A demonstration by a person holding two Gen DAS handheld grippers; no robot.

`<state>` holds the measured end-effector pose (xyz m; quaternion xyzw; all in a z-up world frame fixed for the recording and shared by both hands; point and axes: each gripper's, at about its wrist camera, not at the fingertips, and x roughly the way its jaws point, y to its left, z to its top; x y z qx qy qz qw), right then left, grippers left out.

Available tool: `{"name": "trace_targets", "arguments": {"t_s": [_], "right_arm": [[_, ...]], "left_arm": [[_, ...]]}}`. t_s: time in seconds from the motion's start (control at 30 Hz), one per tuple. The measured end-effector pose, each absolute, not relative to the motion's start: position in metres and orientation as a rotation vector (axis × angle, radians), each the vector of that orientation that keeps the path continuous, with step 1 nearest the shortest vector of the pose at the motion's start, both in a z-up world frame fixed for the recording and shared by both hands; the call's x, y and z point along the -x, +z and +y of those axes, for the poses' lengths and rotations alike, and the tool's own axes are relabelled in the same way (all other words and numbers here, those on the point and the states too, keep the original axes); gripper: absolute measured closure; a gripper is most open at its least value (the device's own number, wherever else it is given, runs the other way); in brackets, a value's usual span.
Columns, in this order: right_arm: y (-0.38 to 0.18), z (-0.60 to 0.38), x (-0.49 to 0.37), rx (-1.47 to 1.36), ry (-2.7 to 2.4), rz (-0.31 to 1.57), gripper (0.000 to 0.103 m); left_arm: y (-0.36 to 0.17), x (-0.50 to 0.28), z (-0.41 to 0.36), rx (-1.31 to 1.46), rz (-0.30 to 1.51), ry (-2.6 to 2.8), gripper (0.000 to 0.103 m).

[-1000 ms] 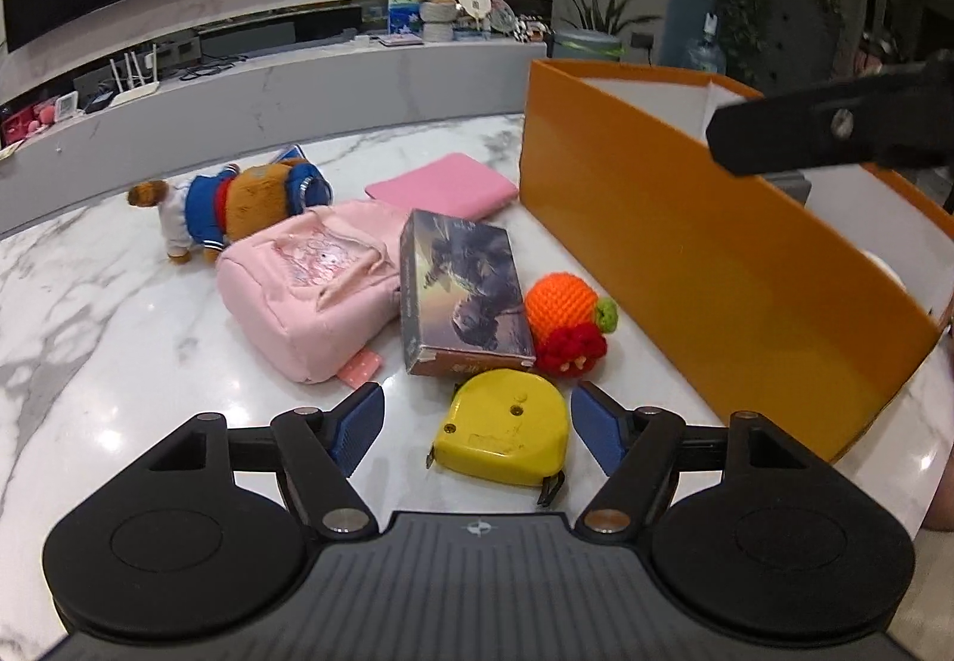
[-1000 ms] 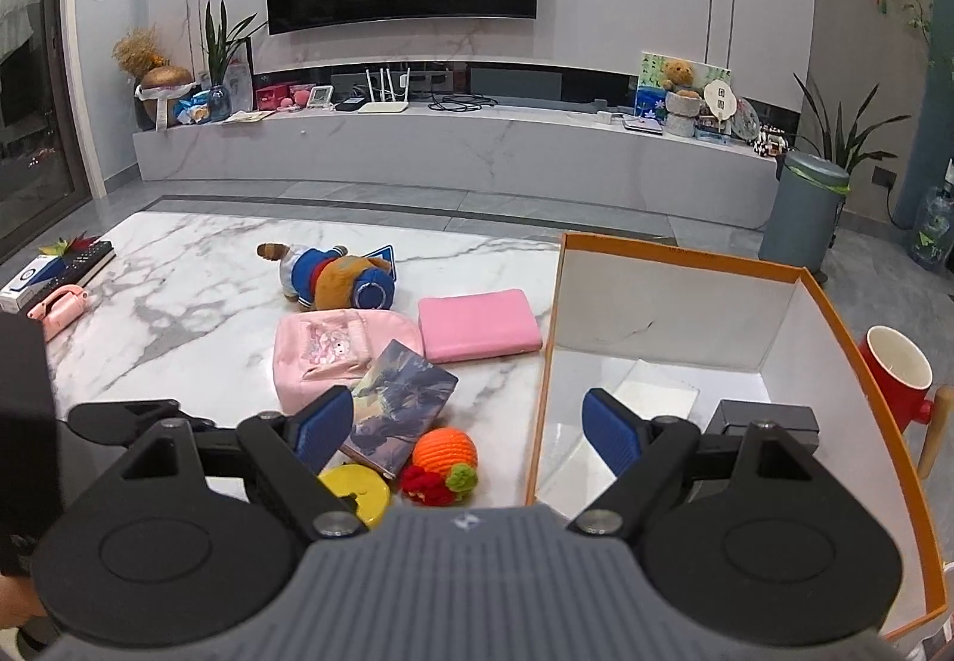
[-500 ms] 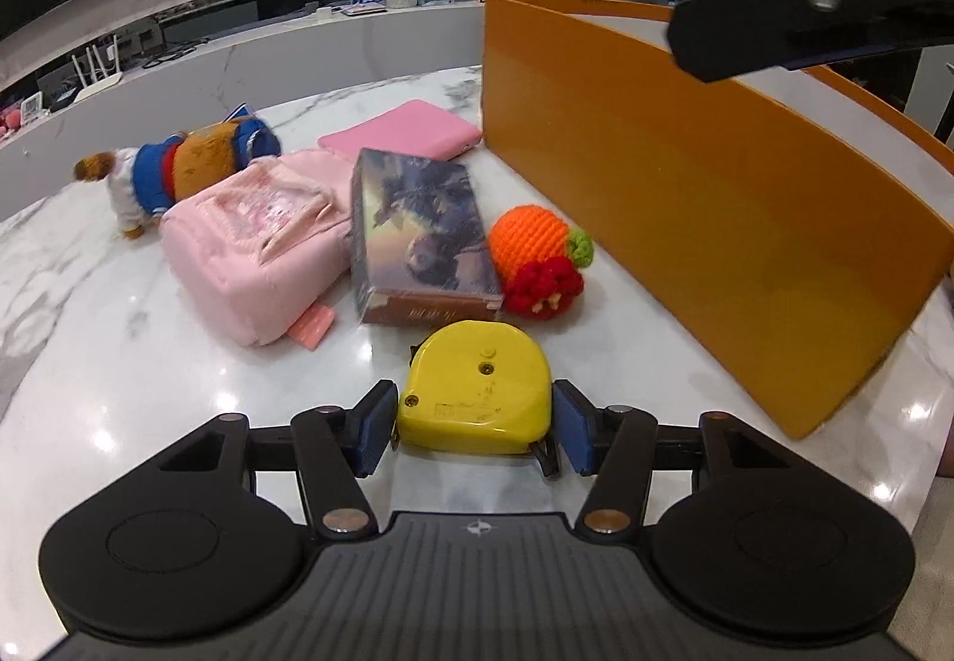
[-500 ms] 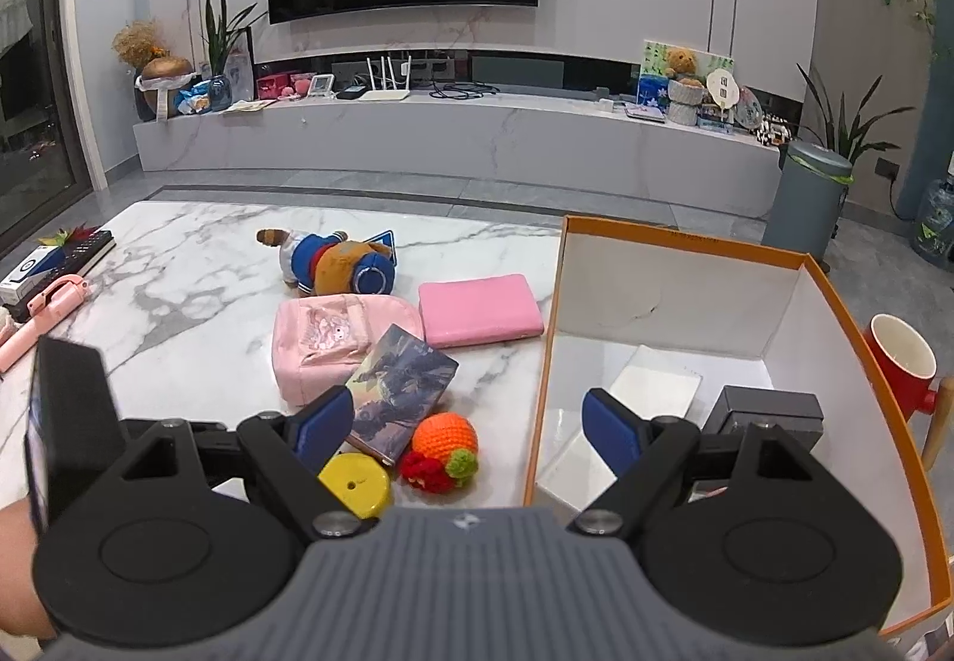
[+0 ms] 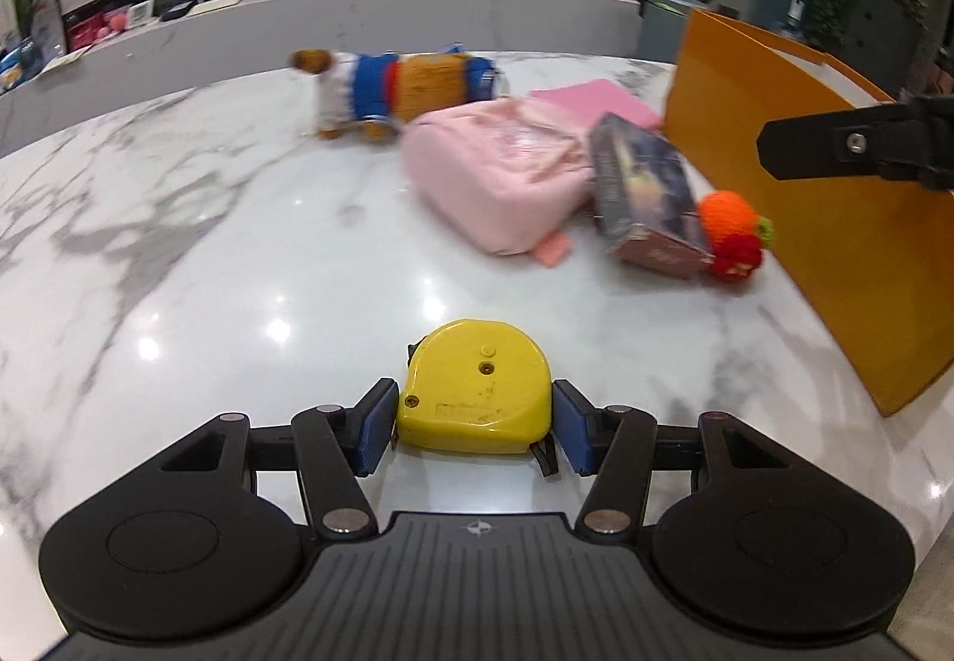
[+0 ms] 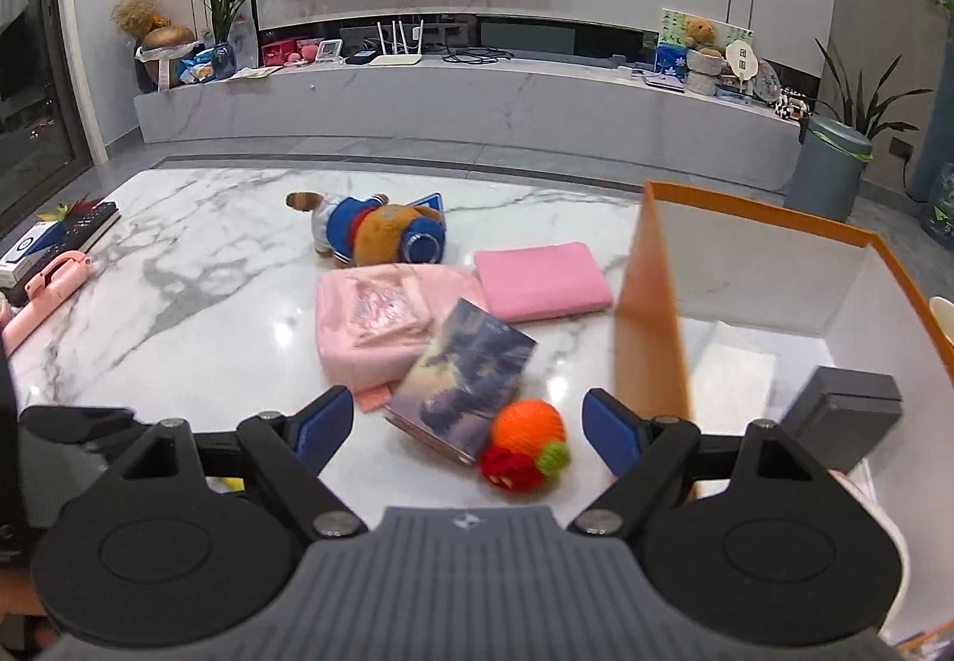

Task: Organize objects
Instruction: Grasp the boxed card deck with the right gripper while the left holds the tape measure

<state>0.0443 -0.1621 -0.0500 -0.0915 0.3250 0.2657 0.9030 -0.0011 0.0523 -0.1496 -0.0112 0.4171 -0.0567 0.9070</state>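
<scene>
Clamping the yellow plastic tape measure (image 5: 475, 385): left gripper (image 5: 475, 425) has both blue-padded jaws pressed against its flat sides, with the white marble counter (image 5: 179, 255) below it. Can't tell if the case is lifted or resting on the surface.

Right gripper (image 6: 468, 428) has jaws spread wide, nothing between them, hovering over the counter edge next to the orange cardboard box (image 6: 653, 327).

Ahead of the right gripper: orange-and-red crocheted ball toy (image 6: 524, 443), touching the corner of a dark rectangular picture-printed box (image 6: 465, 378). That box leans against a pink fabric backpack (image 6: 372, 321). Flat pink pouch (image 6: 542, 279) just beyond, beside the orange box wall. Brown plush bear in blue-and-white clothes (image 6: 372, 235) lies on its side farther back, near the backpack.

Inside the orange box: grey rectangular case (image 6: 846, 413) at the right wall, white sheet (image 6: 736, 372) on the floor of it.

Far left counter edge: pink handle-shaped gadget (image 6: 45, 291), dark remote (image 6: 89, 223).
</scene>
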Motion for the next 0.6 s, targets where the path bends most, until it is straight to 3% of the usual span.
{"name": "trace_targets", "arguments": {"t_s": [0.4,0.6], "right_arm": [[-0.089,-0.119,-0.105,0.158,0.430,0.868,0.018],[-0.103,-0.109,-0.121,0.169,0.361,0.855,0.016]], "left_arm": [[-0.147,0.008,0.074,0.154,0.854,-0.095,0.039],[-0.147,0.009,0.083,0.231,0.847,-0.084,0.039]]}}
